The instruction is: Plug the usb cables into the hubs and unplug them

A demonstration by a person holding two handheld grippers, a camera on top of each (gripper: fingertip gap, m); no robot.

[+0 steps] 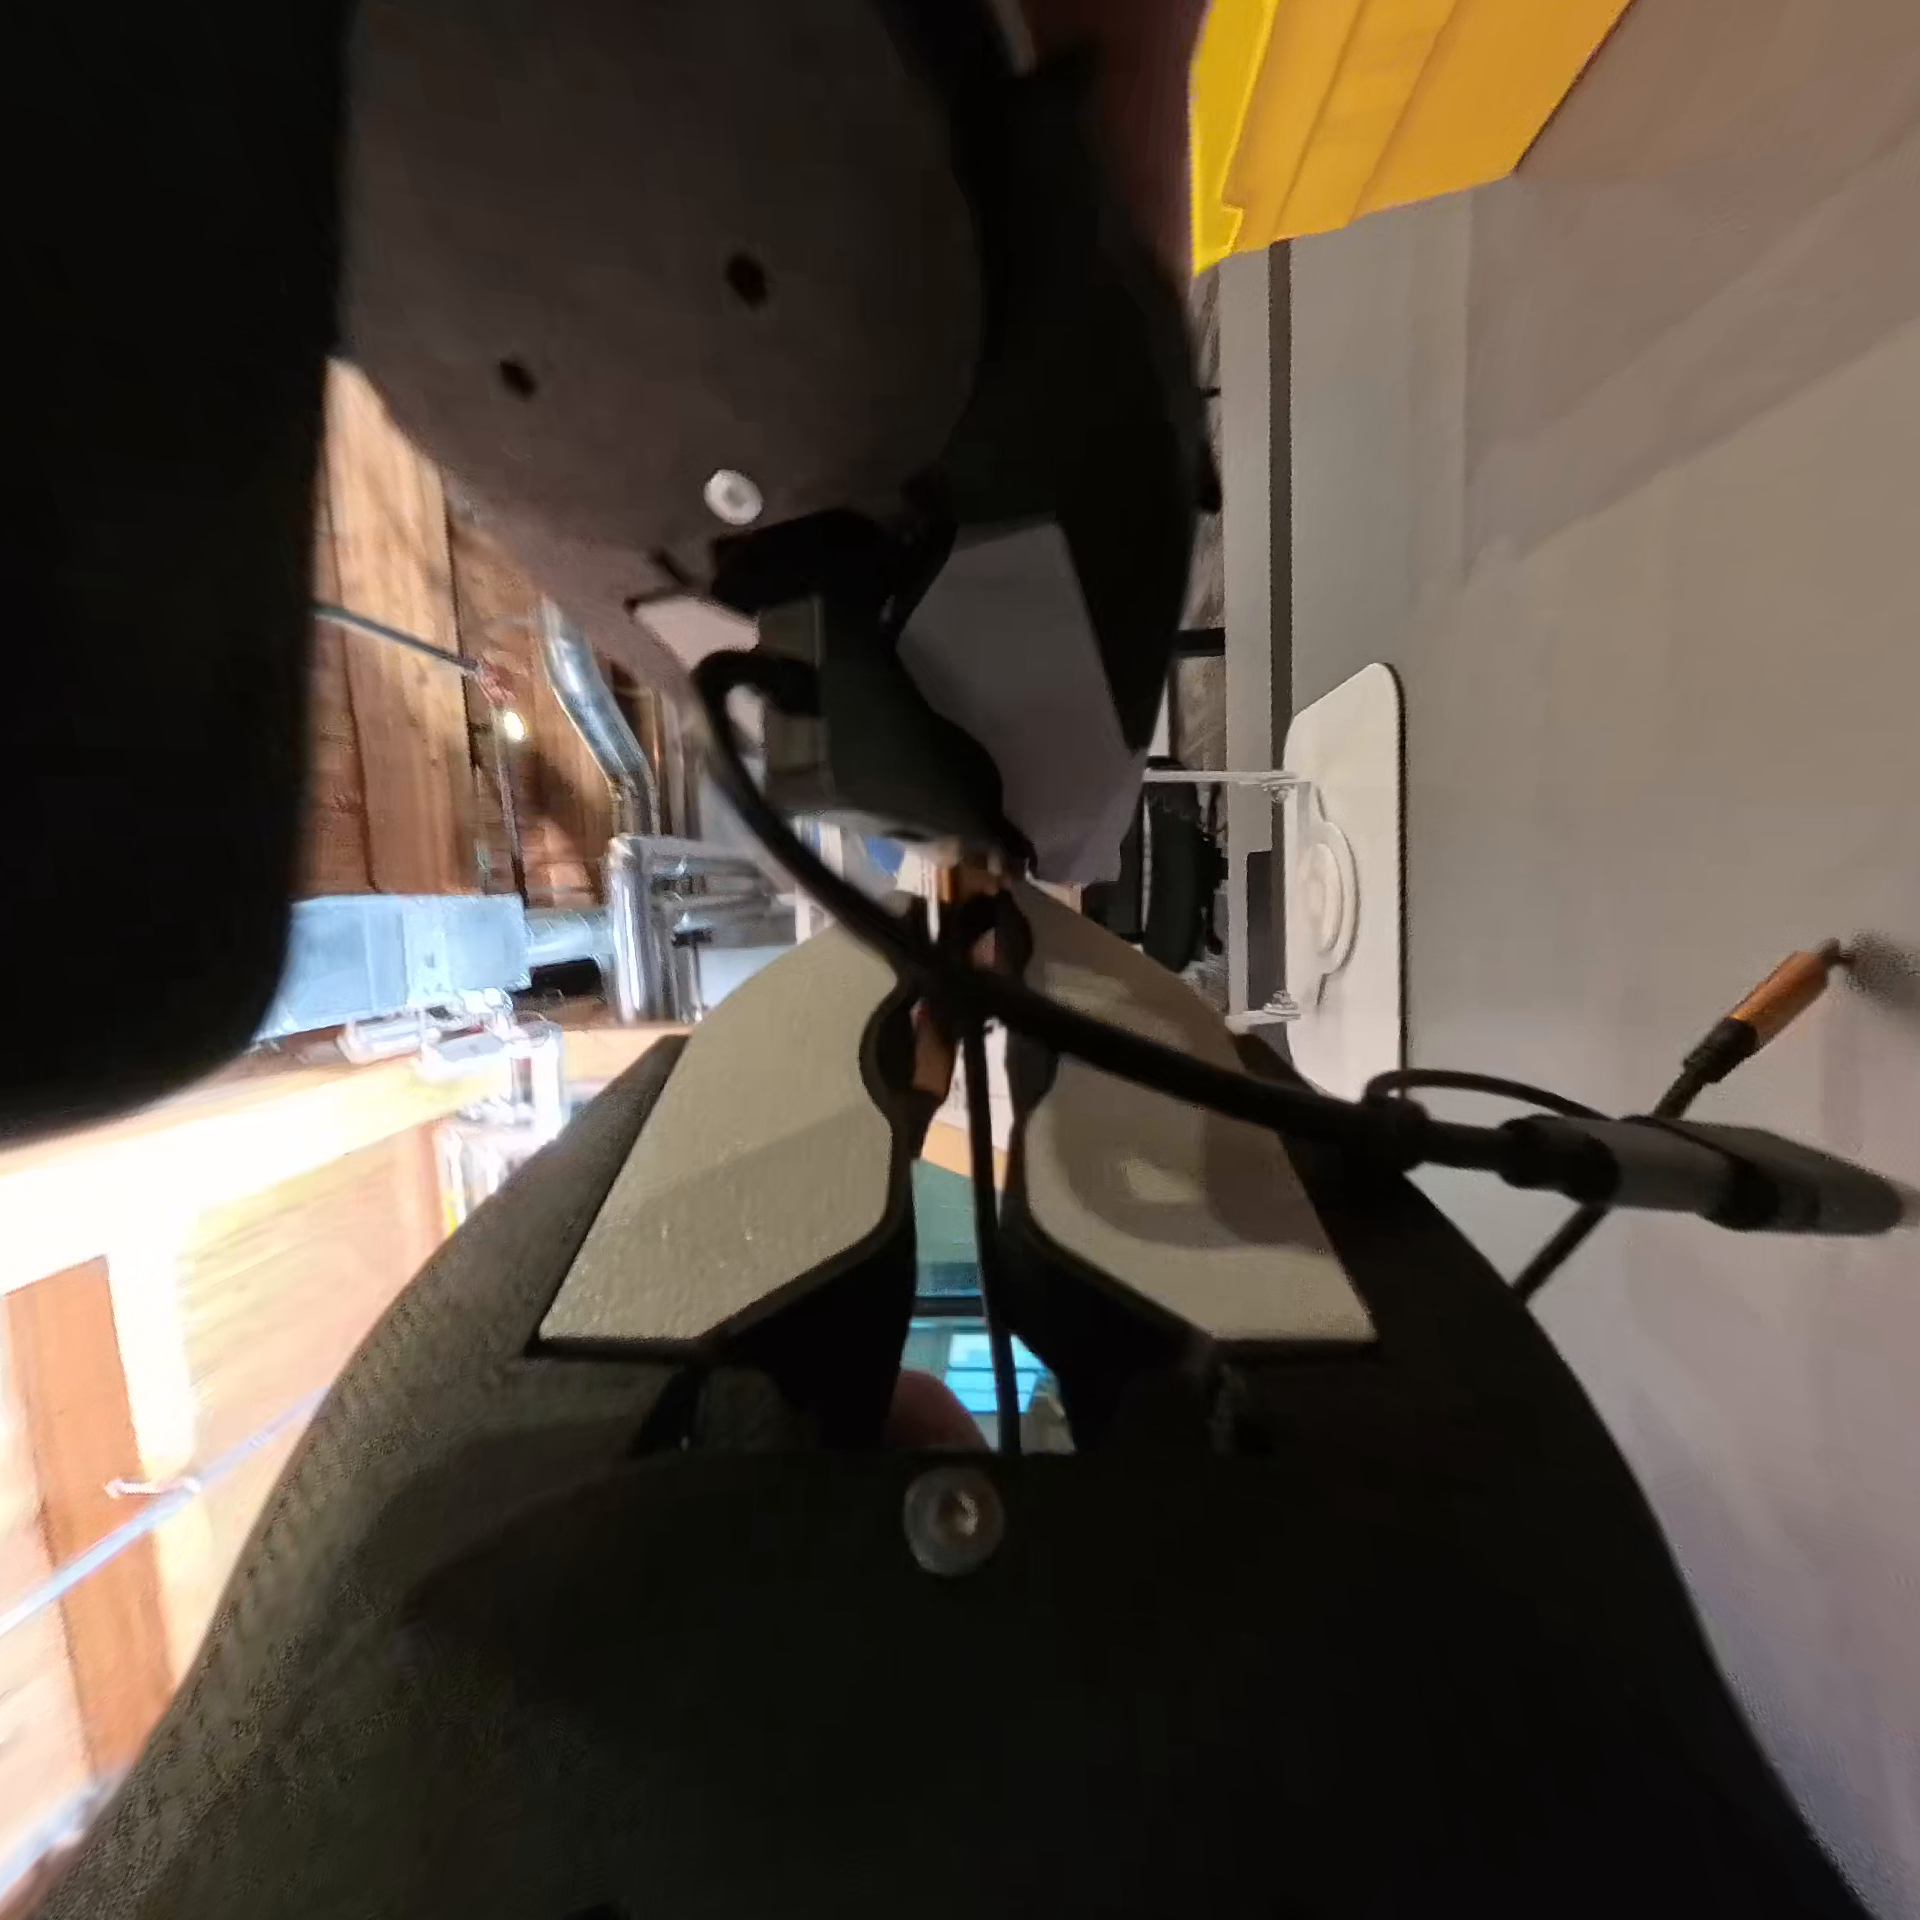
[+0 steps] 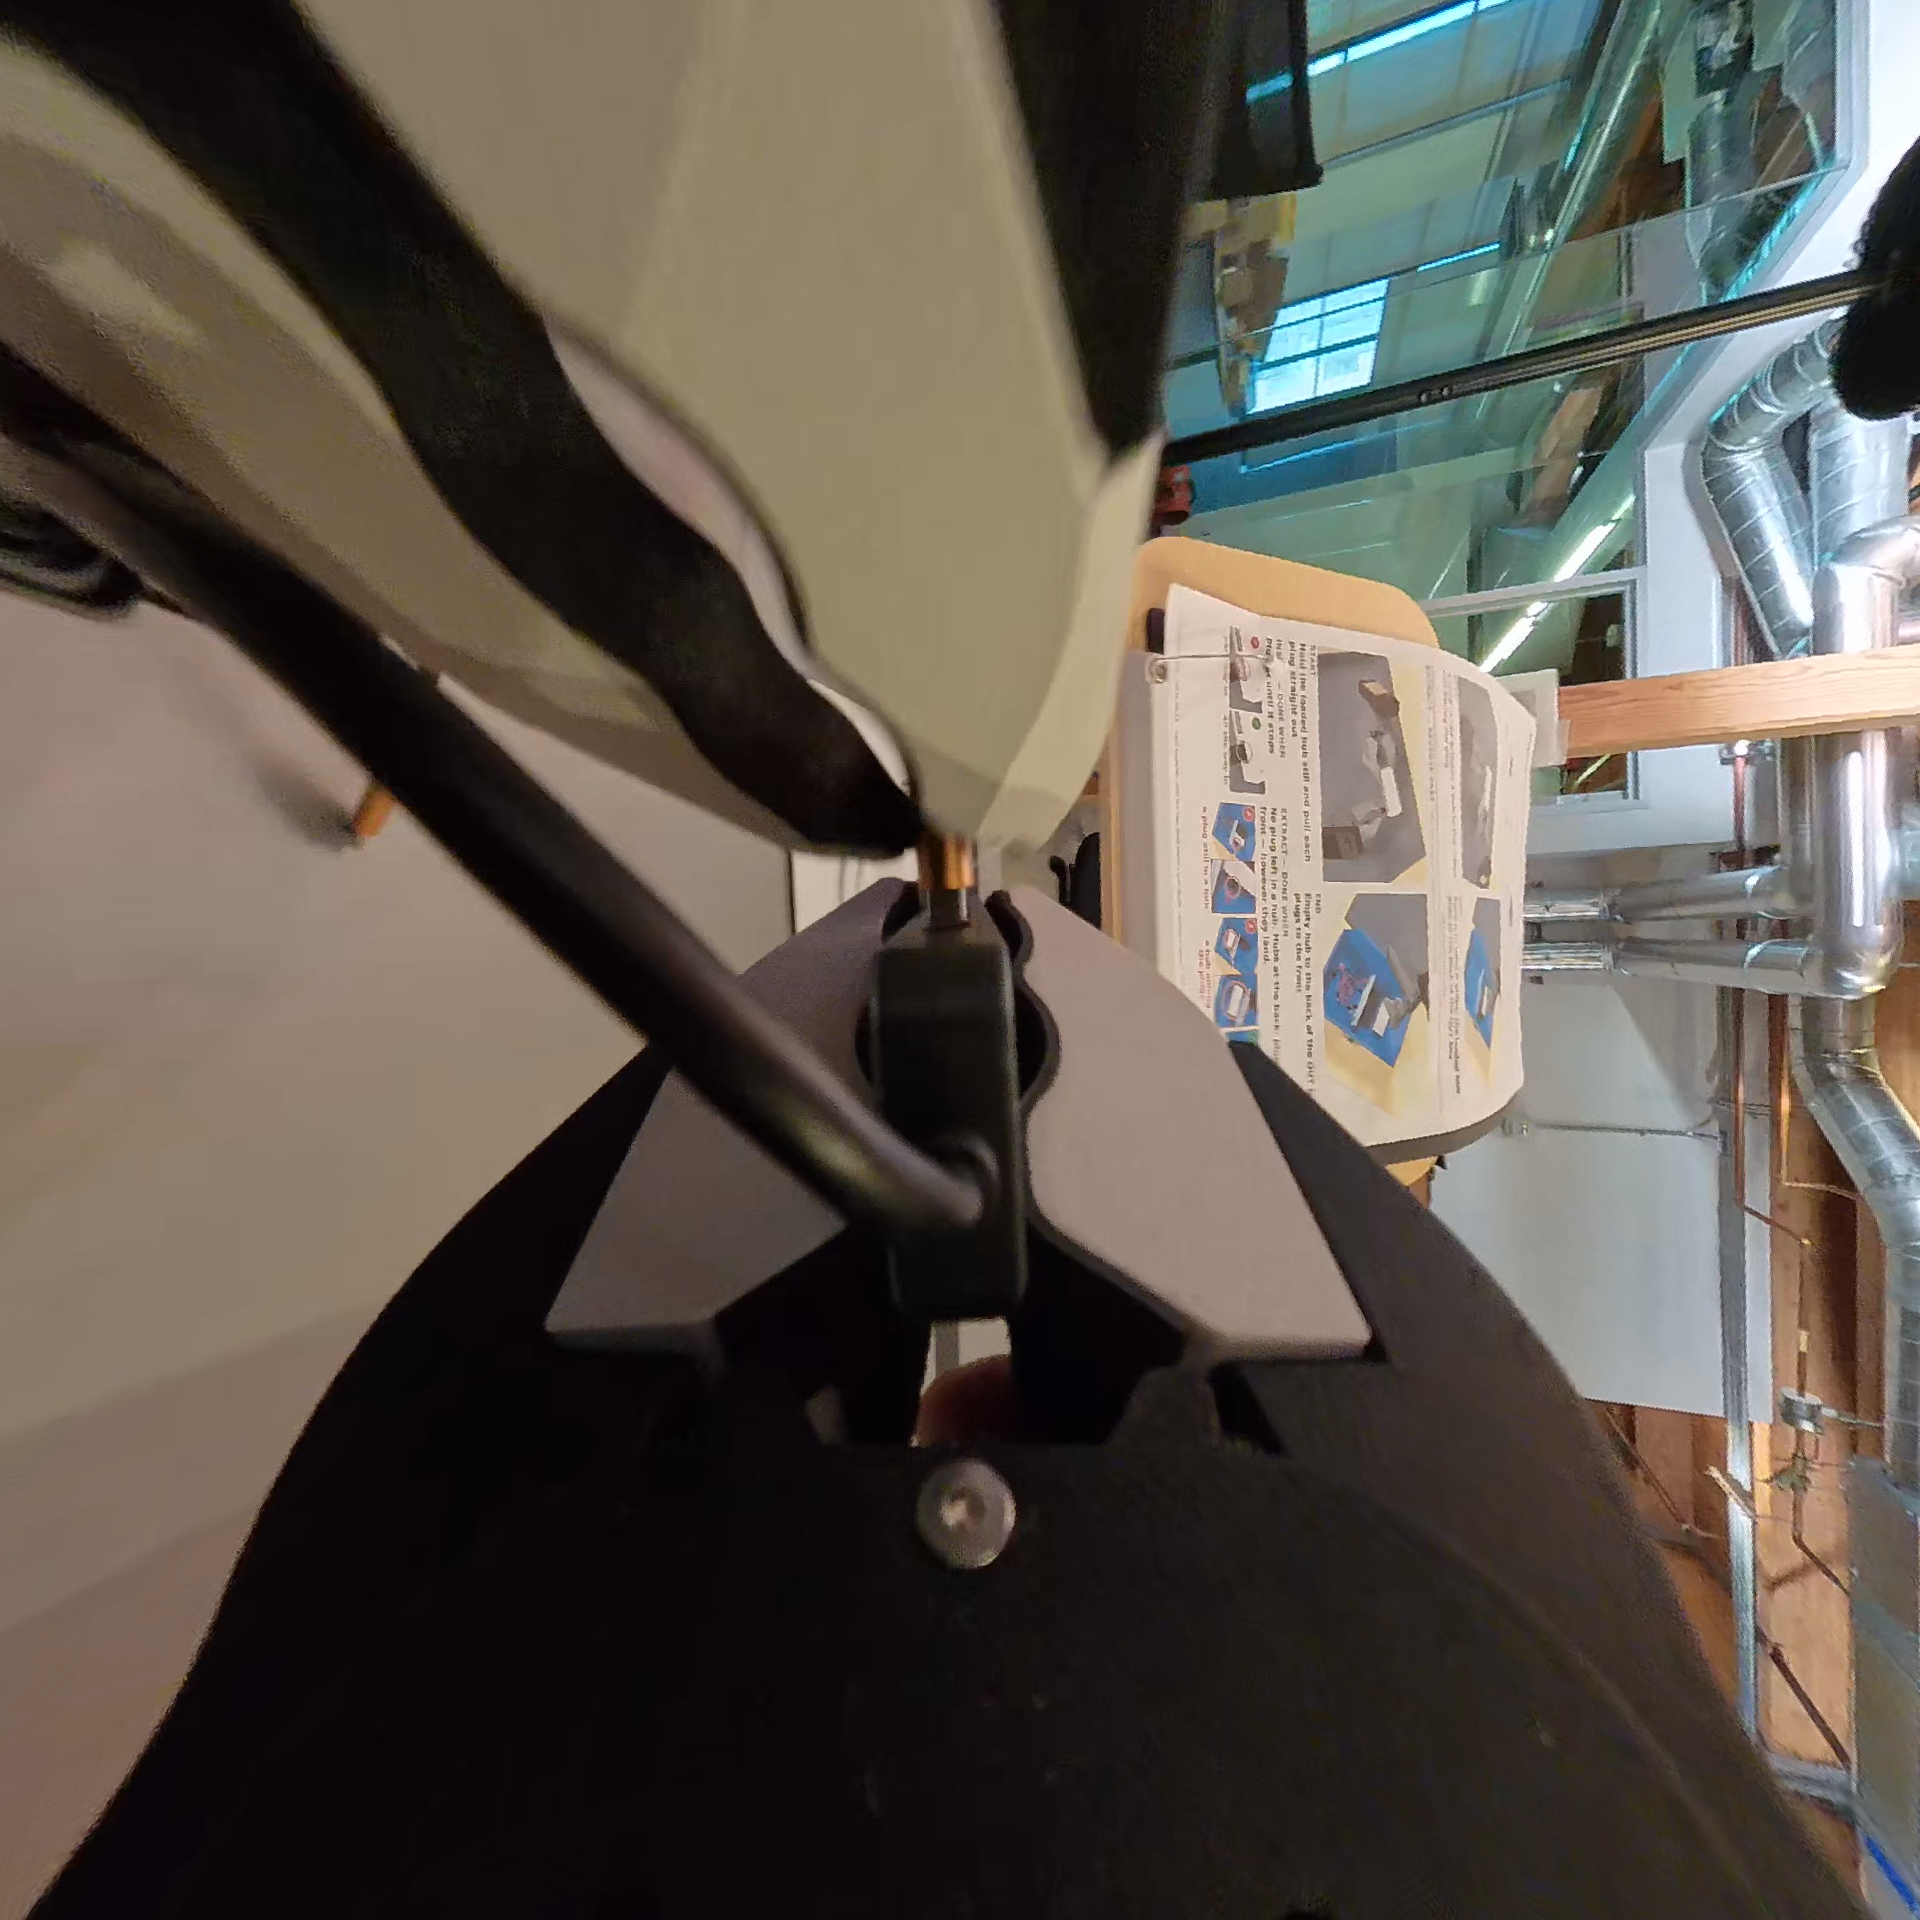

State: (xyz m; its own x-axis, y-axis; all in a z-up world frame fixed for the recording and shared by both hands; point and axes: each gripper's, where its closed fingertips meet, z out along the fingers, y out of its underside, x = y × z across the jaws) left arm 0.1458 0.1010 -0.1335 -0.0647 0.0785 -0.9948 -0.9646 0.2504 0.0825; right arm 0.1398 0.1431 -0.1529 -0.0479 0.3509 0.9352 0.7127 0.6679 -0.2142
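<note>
In the left wrist view my left gripper (image 1: 956, 977) is shut on a copper USB plug (image 1: 933, 1049), whose thin black cable (image 1: 992, 1247) runs back between the fingers. Facing it tip to tip, my right gripper (image 1: 966, 831) holds a small black hub (image 1: 821, 707). In the right wrist view my right gripper (image 2: 948, 904) is shut on the black hub (image 2: 945, 1091), and the copper plug (image 2: 945, 862) sits at the hub's front end, held by my left gripper (image 2: 925, 821). The hub's thick cable (image 2: 520, 810) leads off to the upper left. Both views are rolled sideways.
A second copper plug (image 1: 1766, 997) and the hub cable's dark end connector (image 1: 1714, 1174) lie on the grey table (image 1: 1662, 623). A white mat with a clear stand (image 1: 1340, 862) is behind. An instruction sheet on a wooden board (image 2: 1351, 883) stands beyond.
</note>
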